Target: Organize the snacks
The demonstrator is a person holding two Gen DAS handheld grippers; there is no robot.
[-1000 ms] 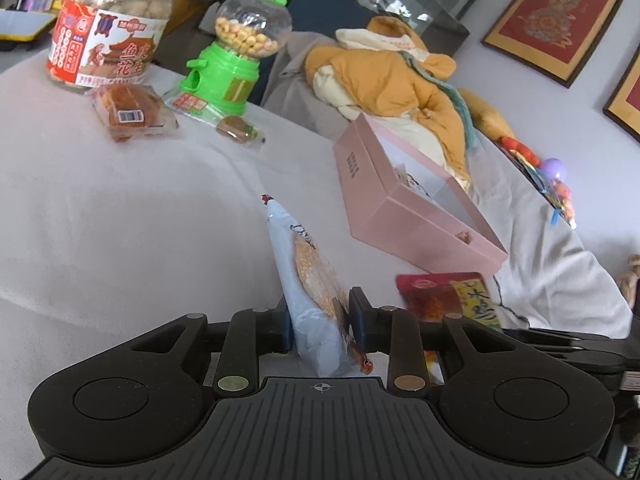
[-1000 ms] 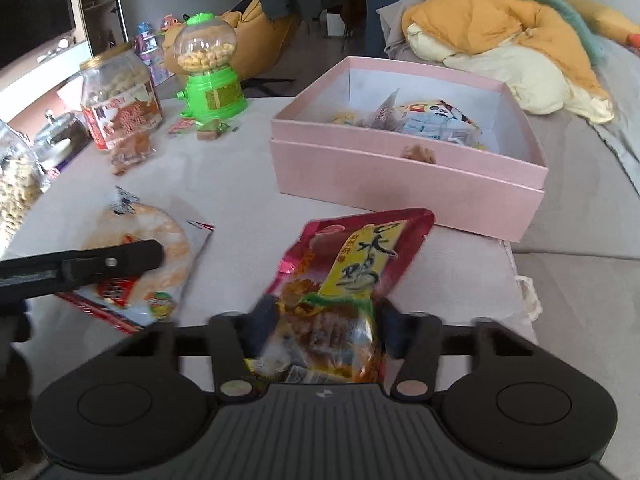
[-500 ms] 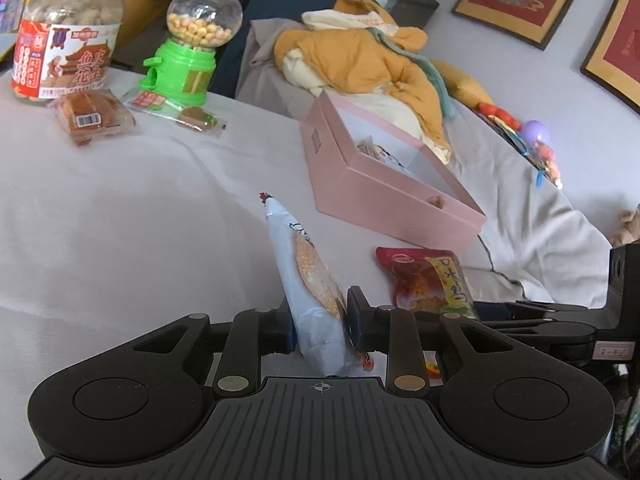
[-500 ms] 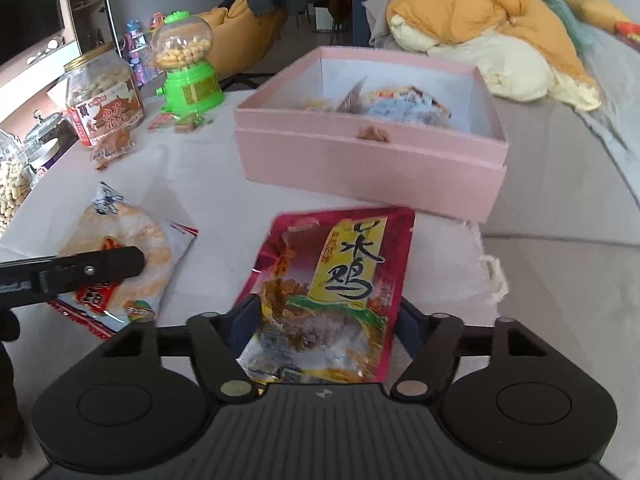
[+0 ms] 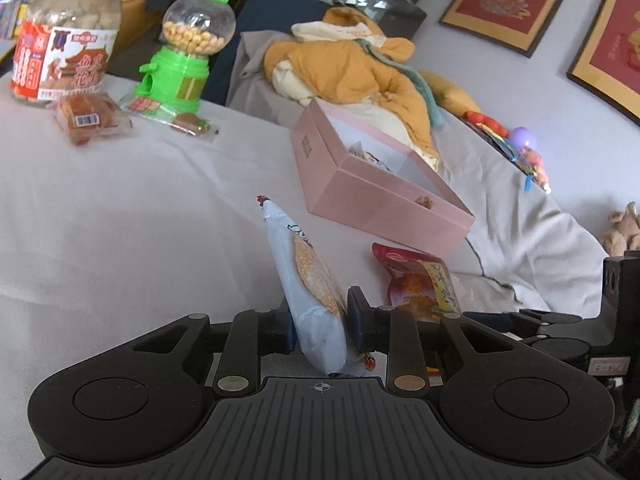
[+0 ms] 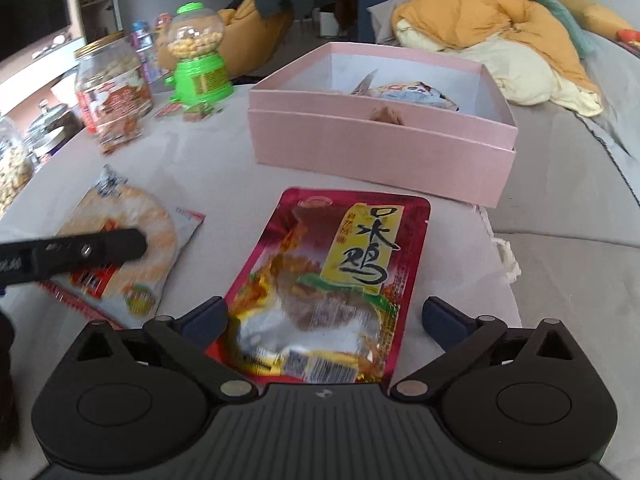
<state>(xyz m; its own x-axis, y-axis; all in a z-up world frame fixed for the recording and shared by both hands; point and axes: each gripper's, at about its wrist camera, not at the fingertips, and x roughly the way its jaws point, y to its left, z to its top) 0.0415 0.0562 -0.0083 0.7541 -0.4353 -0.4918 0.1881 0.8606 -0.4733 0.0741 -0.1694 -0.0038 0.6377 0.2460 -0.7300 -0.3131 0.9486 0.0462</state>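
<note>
Right fingers have let go of the red pouch; left fingers keep the rice cracker.

The left gripper (image 5: 318, 322) still pinches the rice cracker packet (image 5: 308, 280) on its edge, lifted near the front edge of the table (image 5: 120, 208). The right gripper (image 6: 324, 316), closed on the red chicken snack pouch (image 6: 340, 276) one second ago, now stands wide, and the pouch lies flat just before the pink box (image 6: 380, 140), so it is not yet inside. The table has a white cloth; at its far left edge stand a peanut jar (image 5: 66, 36) and a green candy dispenser (image 5: 180, 68), behind is a sofa with an orange blanket (image 5: 352, 68).
</note>
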